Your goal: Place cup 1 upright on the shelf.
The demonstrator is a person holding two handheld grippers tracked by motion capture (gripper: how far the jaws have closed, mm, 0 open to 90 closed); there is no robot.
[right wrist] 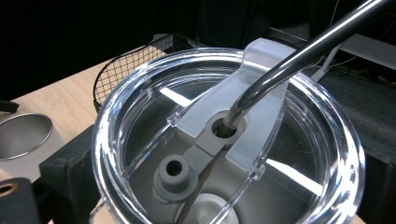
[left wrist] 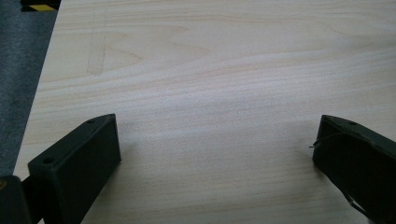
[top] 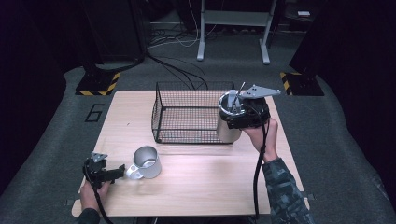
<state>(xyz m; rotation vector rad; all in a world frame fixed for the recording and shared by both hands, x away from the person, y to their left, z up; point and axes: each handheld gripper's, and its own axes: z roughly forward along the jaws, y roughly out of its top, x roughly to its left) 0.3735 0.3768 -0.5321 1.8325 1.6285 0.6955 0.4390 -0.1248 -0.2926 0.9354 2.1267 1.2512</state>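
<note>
In the right gripper view, the tumbler's clear lid (right wrist: 224, 140) is cut off at the bottom edge, and its metal straw (right wrist: 299, 56) runs out at the upper right. The lid hides the jaw tips.

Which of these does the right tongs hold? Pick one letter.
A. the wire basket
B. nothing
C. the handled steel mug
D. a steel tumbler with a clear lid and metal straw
D: the right tongs is clamped around the steel tumbler at the corner of the wire basket; the right gripper view shows its clear lid and metal straw up close.
</note>
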